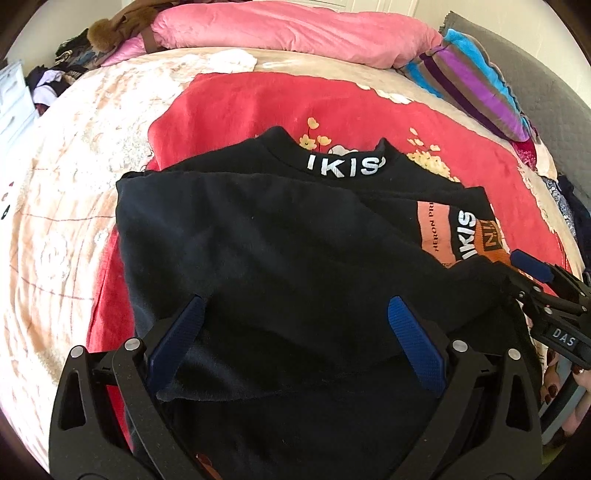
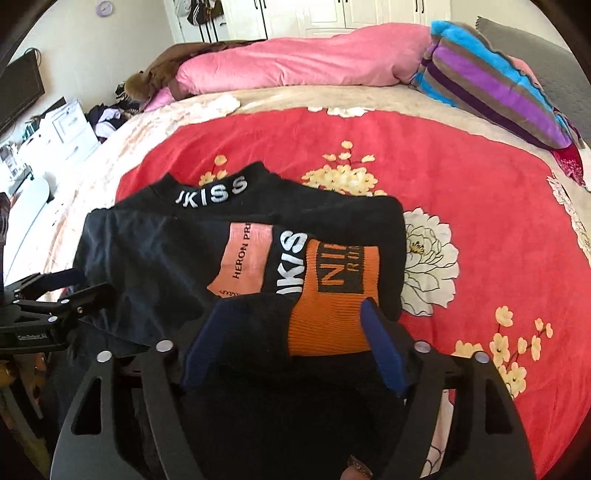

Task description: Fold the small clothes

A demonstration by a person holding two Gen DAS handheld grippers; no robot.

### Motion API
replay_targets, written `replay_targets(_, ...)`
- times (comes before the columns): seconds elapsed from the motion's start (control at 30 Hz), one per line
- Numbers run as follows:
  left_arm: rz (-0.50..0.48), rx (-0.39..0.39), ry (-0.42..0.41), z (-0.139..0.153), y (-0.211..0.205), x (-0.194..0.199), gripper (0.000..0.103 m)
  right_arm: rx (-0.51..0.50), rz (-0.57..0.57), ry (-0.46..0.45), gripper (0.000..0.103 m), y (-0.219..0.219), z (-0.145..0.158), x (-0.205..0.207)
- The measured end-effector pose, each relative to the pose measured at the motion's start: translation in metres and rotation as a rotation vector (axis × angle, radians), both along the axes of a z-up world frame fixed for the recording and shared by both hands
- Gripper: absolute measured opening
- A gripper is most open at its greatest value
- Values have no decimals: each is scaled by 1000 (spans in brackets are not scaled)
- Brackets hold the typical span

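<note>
A small black sweatshirt [image 1: 266,236] with white "UKISS" lettering on the collar and an orange and pink print lies partly folded on the red flowered blanket [image 1: 258,103]. It also shows in the right wrist view [image 2: 155,258]. My left gripper [image 1: 295,332] is open, its blue pads either side of the near black fabric. My right gripper [image 2: 295,343] is open over the near right part of the shirt, with the orange cuff [image 2: 332,321] between its pads. The right gripper shows at the right edge of the left view [image 1: 535,273], and the left gripper at the left of the right view [image 2: 74,288].
The bed has a beige cover [image 1: 74,184]. A pink duvet [image 1: 295,33] and a striped pillow [image 1: 476,81] lie at the far side. A pile of clothes [image 1: 59,74] and white drawers [image 2: 70,125] stand to the left of the bed.
</note>
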State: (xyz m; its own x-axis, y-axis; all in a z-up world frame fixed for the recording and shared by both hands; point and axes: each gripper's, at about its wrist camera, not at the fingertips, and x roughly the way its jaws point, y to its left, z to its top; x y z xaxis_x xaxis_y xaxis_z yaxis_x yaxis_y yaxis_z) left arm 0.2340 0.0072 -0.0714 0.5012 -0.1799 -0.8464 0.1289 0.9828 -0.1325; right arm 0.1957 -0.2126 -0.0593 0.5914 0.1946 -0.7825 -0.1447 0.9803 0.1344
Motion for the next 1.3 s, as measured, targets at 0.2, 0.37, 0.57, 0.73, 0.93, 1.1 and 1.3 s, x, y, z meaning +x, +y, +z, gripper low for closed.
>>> replay_targets(0.2, -6, 0, -12, 5, -2, -2, 94, 33, -18, -25, 93, -6, 11, -6)
replay_targets(0.37, -9, 25, -22, 8, -3, -5, 94, 39, -28, -45, 96, -11, 19, -9)
replay_targets(0.57, -6, 49, -51, 16, -3, -9, 94, 55, -53, -64, 97, -19, 27, -12)
replay_targets(0.73, 10, 78, -92, 28, 3, -17, 94, 67, -62, -77, 97, -25, 33, -17)
replay_targets(0.93, 17, 87, -135, 45, 2, -26, 94, 81, -60, -89, 97, -30, 41, -26)
replay_targets(1.1, 16, 104, -172, 57, -2, -35, 94, 88, -60, -103, 97, -34, 50, -34)
replay_targets(1.3, 22, 108, -190, 68, -4, -43, 94, 99, -55, -117, 97, -38, 58, -41)
